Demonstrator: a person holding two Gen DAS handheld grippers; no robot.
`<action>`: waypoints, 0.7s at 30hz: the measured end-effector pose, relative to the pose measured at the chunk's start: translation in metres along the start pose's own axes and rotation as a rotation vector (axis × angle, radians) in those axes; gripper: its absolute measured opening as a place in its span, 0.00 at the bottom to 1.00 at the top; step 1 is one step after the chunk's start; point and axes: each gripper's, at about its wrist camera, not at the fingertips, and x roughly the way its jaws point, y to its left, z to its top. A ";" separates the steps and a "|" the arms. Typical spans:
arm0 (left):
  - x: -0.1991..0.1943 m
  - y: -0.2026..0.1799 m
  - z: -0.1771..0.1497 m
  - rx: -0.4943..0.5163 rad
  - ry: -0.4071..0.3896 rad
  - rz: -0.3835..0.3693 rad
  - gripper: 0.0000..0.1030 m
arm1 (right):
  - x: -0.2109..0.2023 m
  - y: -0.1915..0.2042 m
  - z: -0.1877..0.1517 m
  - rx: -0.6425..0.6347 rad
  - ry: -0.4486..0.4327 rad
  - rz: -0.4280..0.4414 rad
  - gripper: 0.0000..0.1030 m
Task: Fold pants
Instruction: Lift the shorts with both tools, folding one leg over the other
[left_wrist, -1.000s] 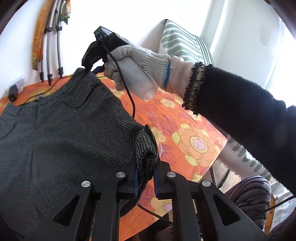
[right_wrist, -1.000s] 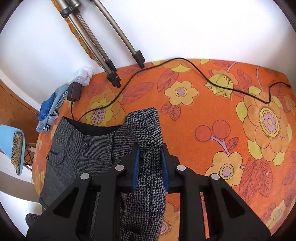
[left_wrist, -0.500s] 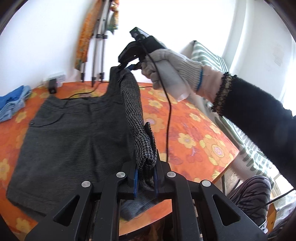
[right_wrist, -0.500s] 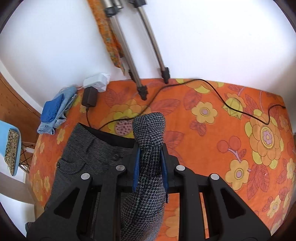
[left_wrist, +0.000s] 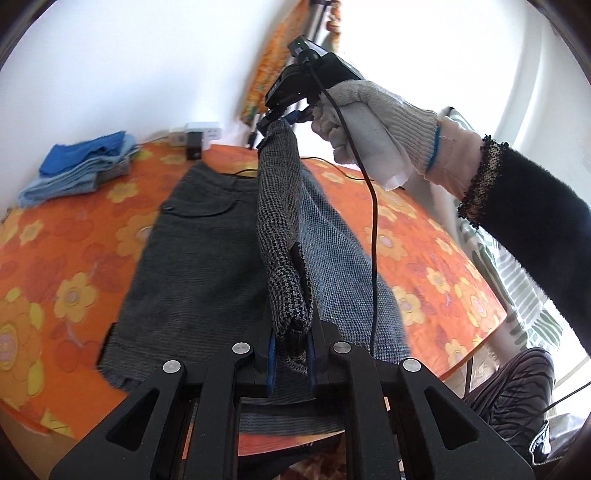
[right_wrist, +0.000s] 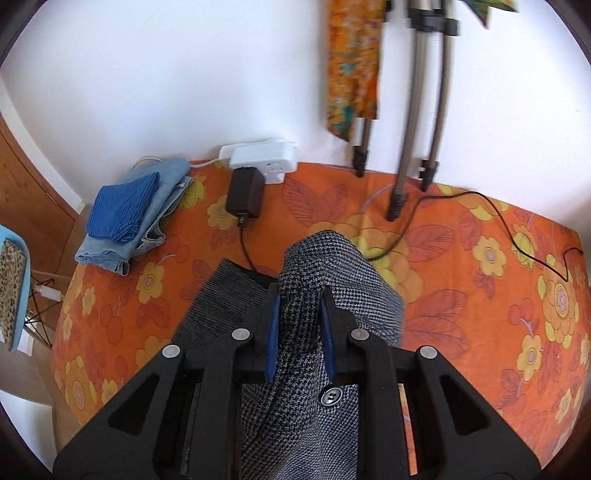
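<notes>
**Pants lifted along one edge by both grippers**

The grey checked pants (left_wrist: 192, 254) lie partly flat on the orange flowered tablecloth (left_wrist: 55, 258), one side raised off it. The left gripper (left_wrist: 291, 354) is clamped on the hem end; the right gripper (right_wrist: 301, 332), in a gloved hand (left_wrist: 369, 122), pinches the waistband end. Folded blue clothes (right_wrist: 129, 214) lie near the wall.

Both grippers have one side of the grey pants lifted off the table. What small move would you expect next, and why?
Probably carry both grips across toward the flat half and lower them. The left gripper and right gripper each clamp the raised edge of the pants, which hangs as a ridge over the middle, while the other leg lies flat on the orange tablecloth.
</notes>
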 end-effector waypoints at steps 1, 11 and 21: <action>-0.001 0.010 -0.002 -0.016 0.004 0.007 0.11 | 0.005 0.009 0.001 -0.004 0.007 -0.002 0.20; 0.009 0.090 -0.025 -0.225 0.074 0.045 0.11 | 0.078 0.084 0.003 -0.062 0.094 -0.051 0.20; -0.001 0.108 -0.037 -0.293 0.054 0.036 0.11 | 0.119 0.110 -0.005 -0.063 0.145 -0.086 0.20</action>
